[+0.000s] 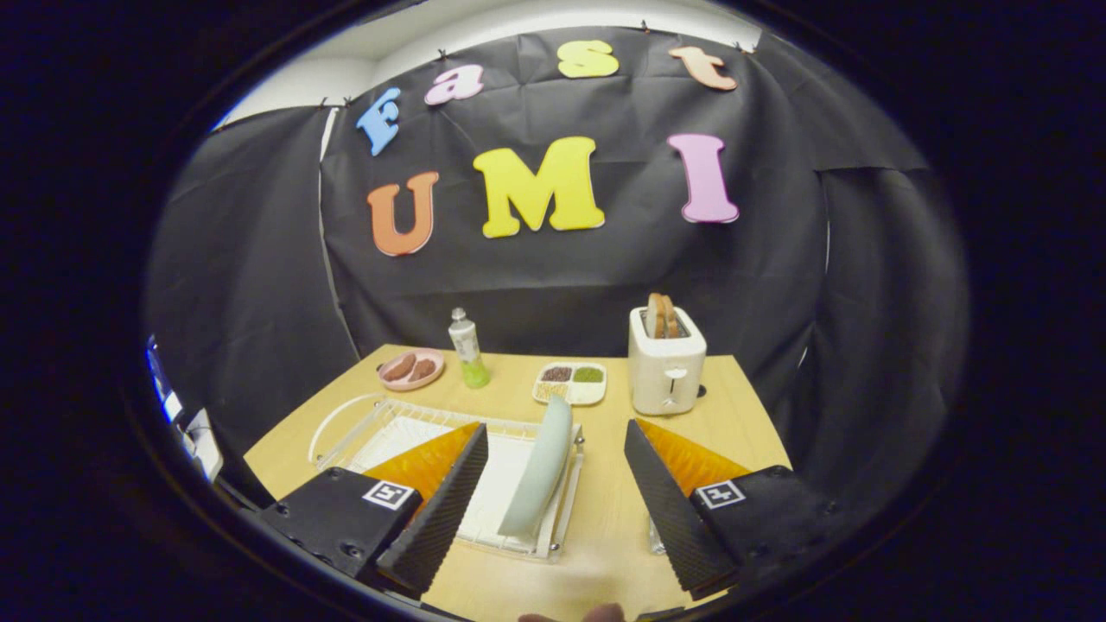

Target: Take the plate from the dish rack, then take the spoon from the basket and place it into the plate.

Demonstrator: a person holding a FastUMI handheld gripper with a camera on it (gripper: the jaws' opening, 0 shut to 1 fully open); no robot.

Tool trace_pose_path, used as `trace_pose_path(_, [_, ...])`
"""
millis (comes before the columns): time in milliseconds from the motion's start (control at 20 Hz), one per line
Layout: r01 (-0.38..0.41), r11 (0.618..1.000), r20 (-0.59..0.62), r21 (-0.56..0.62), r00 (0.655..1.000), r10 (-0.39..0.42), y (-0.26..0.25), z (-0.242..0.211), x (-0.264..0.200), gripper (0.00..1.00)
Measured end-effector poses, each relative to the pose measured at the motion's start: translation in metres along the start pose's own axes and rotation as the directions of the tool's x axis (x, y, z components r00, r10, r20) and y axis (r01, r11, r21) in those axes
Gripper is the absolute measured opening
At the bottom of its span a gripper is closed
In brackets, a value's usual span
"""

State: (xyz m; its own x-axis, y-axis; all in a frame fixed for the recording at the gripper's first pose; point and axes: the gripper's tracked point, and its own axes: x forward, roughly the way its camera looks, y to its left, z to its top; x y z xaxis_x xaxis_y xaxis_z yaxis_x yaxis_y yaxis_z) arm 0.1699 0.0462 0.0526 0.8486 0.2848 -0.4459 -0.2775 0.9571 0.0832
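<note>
Looking along: the jaws (553,510) out over a pale wooden bench (605,553) in a booth walled with black cloth.
Jaws: spread wide apart, holding nothing; the two fingers (436,510) stand on either side of the near end of the dish rack, touching neither it nor the plate.
Plate: a pale blue-green plate (540,471) stands on edge in the dish rack (380,428), tilted a little, between the fingers and just ahead of them, nearer the left one.
Dish rack: a white wire rack over a white tray, lying on the bench; the plate sits at its right side, and the left finger hides part of its near left corner.
Basket and spoon: a small bit of clear or metal edge shows beside the right finger, low on the bench; I cannot tell what it is.
Further back, left: a pink dish (411,369) holding brown food, with a small bottle (468,348) of green liquid just beside it.
Further back, middle: a white divided tray (570,383) with dark, green and pale fillings, beyond the plate.
Further back, right: a cream toaster (666,363) with toast standing in its slot, near the divided tray.
</note>
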Motion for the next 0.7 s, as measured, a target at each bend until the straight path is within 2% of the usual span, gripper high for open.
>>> trace_pose_path(350, [-0.010,0.998,-0.182,0.060,0.983,0.021,0.013,-0.022,0.057,1.00])
trace_pose_path(450, [-0.014,0.997,-0.217,0.075,0.976,0.030,0.020,-0.027,0.069,0.95])
trace_pose_path(700, [0.037,0.996,-0.259,0.079,0.966,-0.015,0.022,-0.037,0.087,0.73])
